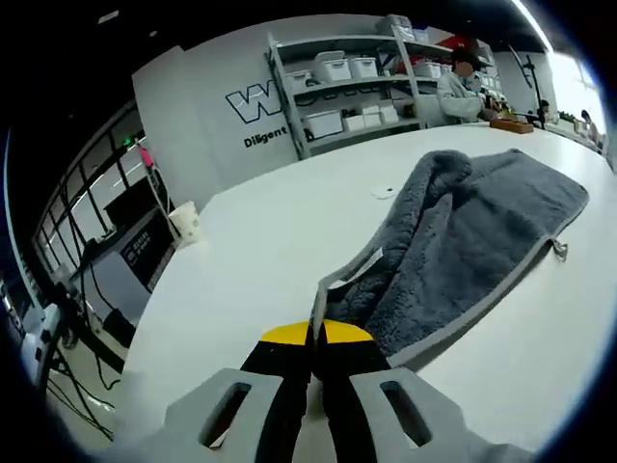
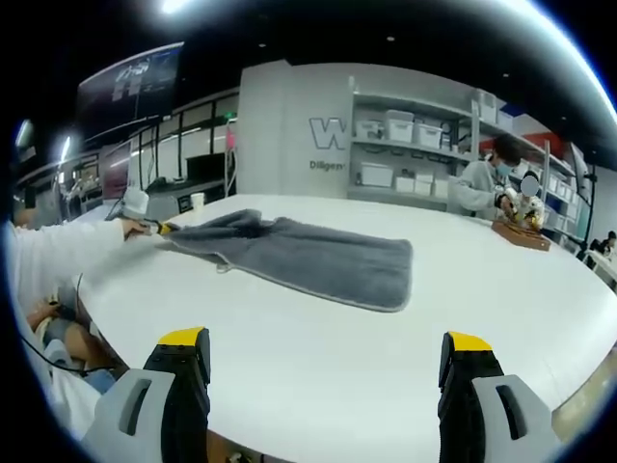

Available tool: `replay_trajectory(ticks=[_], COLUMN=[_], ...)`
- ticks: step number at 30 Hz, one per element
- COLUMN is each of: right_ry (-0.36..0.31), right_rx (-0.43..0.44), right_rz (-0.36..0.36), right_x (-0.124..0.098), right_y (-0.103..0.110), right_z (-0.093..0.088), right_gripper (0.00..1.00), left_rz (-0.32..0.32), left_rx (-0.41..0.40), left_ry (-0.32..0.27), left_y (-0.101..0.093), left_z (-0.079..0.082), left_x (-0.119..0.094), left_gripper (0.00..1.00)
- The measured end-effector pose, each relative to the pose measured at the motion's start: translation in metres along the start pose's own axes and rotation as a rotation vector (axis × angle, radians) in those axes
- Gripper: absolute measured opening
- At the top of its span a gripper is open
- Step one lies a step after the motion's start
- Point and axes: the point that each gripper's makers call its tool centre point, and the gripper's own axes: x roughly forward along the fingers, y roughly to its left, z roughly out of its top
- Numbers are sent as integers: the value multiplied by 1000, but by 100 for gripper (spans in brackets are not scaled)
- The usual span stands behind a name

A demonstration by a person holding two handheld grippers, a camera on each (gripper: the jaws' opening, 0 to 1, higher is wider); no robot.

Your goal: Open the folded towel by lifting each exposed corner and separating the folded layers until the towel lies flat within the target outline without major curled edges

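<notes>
The grey towel (image 1: 482, 241) lies folded lengthwise across the right half of the left gripper view, its near corner pinched between the clenched jaws of the left gripper (image 1: 316, 340) at bottom centre, a grasp that looks meant for peeling the upper layer off. In the right gripper view the towel stretches across the middle of the white table (image 2: 318, 367), while the right gripper (image 2: 328, 359) hangs released at the bottom edge, well apart, with bare tabletop all round for spreading; shelves (image 2: 405, 145) stand far behind
</notes>
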Motion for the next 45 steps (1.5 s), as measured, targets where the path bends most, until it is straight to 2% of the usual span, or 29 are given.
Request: replay_trajectory(ticks=[7,17,26,32,35,39,42,45], right_ry=[-1,-1,7,12,13,3,9,13], right_rx=[0,1,-8,-6,-7,-4,-5,-4], right_rz=[0,-3,4,3,9,20,16,16], right_x=[-1,-2,0,1,1,-1,0,0], right_y=[0,-1,3,3,5,7,6,7], right_z=[-1,0,-1,-2,-2,0,-1,-2], right_gripper=[99,99,99,99,99,99,99,99], left_rz=[-28,-33,-49,-85,-85,-88,-145,-194], left_rx=[-29,-35,-7,-64,-95,-101,-129,-113], left_ry=[-5,2,-26,-49,-86,-102,-177,-265], left_y=[-10,-7,-10,-7,4,11,2,-10], left_z=[-10,-25,-19,-18,-19,-22,-12,3], left_x=[-9,-18,-27,-44,-54,-70,-90,-114], left_gripper=[2,2,3,7,10,12,14,21])
